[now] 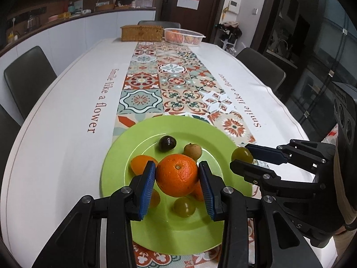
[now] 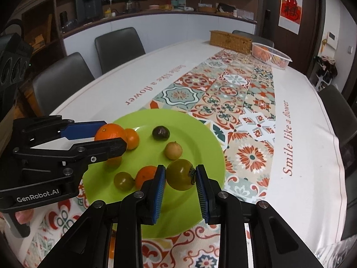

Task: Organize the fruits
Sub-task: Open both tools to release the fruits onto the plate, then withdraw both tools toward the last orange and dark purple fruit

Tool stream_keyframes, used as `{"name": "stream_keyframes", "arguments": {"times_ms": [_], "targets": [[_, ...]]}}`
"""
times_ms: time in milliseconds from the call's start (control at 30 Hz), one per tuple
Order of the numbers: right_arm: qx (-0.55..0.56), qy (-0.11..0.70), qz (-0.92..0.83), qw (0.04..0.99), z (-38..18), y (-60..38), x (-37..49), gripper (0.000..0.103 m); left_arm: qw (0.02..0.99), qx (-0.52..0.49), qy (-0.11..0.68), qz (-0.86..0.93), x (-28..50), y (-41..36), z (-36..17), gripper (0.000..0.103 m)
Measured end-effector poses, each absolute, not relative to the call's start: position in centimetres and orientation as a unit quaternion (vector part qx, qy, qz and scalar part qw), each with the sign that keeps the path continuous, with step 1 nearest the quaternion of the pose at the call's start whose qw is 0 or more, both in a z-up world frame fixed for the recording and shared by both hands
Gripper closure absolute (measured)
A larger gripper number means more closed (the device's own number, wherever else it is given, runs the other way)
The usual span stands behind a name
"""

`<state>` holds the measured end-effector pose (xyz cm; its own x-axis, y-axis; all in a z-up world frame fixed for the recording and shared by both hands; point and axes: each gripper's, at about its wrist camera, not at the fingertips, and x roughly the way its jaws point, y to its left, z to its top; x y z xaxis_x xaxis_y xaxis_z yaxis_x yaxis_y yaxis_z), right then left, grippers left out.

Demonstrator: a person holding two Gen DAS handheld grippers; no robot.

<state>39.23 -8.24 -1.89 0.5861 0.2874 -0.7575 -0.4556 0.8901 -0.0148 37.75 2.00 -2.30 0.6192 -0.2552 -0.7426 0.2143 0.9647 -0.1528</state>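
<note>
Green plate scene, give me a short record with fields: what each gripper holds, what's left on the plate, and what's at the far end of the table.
left gripper: shut on big orange, lifted above the plate
right gripper: shut on green tomato
plate: green, on the patterned runner
left on plate: dark fruit, tan fruit, second green tomato, small oranges
far end: wicker box, white basket with orange fruit inside
</note>
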Motion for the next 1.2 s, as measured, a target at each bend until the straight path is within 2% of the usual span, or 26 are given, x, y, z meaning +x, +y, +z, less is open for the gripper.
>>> {"name": "stream_keyframes", "arguments": {"times_ms": [100,233,567,633,733,933,1000,1200], "targets": [[-0.105,0.409,0.209,0.882,-2.4,-8.1,39.7,0.074,0.899,-0.023,0.419,-0.127,38.0,2.1,-2.5,0.064],[-0.101,0.411,0.207,0.882,-2.6,-8.1,39.8,0.074,0.905,-0.017,0.409,-0.118,37.5,2.3,-2.1,0.057],[-0.109,0.384,0.203,0.894,-0.8,-8.6,36.7,0.072,0.921,0.019,0.38,-0.085,33.8,2.3,0.3,0.054],[-0.109,0.376,0.204,0.897,-0.2,-8.7,35.7,0.072,0.924,0.022,0.373,-0.079,32.8,2.3,0.8,0.05],[-0.11,0.361,0.203,0.904,0.8,-8.9,34.2,0.064,0.93,0.026,0.359,-0.068,31.1,2.4,1.7,0.046],[-0.107,0.346,0.208,0.909,2.0,-9.1,31.2,0.063,0.938,0.032,0.34,-0.06,27.9,2.4,2.8,0.034],[-0.106,0.341,0.207,0.911,2.2,-9.1,30.3,0.057,0.939,0.031,0.336,-0.058,27.1,2.4,3.0,0.032],[-0.108,0.336,0.201,0.914,2.3,-9.1,27.9,0.056,0.942,0.044,0.33,-0.051,24.6,2.4,3.2,0.026]]}}
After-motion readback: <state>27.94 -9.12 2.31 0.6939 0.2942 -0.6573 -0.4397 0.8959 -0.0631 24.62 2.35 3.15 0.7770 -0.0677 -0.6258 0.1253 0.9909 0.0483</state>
